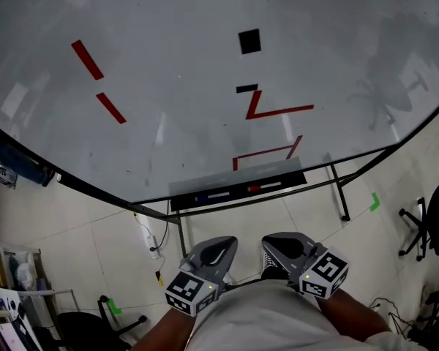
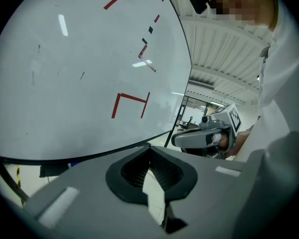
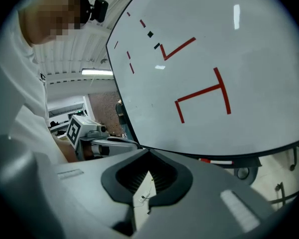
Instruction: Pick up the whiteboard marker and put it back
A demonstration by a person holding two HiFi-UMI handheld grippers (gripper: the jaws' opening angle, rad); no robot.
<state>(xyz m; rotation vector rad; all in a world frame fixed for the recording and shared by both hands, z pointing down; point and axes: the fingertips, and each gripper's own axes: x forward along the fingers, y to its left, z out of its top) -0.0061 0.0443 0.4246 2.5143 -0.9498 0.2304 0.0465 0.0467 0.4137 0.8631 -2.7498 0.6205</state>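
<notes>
The person wears a pale off-white shirt point(image 1: 267, 320), and a small black camera point(image 2: 197, 0) is mounted at the head. The left gripper point(image 1: 221, 246) has a smooth, rounded shell of light grey plastic with a darker inset on top. Its jaws are lined with black ribbed pads inside a dark grey rim, and a pale rectangular patch marks the back of each jaw. At its rear is the left marker cube point(image 1: 191, 292), white with black square patterns and a tiny green light. The right gripper point(image 1: 284, 246) has the same grey shell and black ribbed lining, and the right marker cube point(image 1: 324, 273) looks alike.
</notes>
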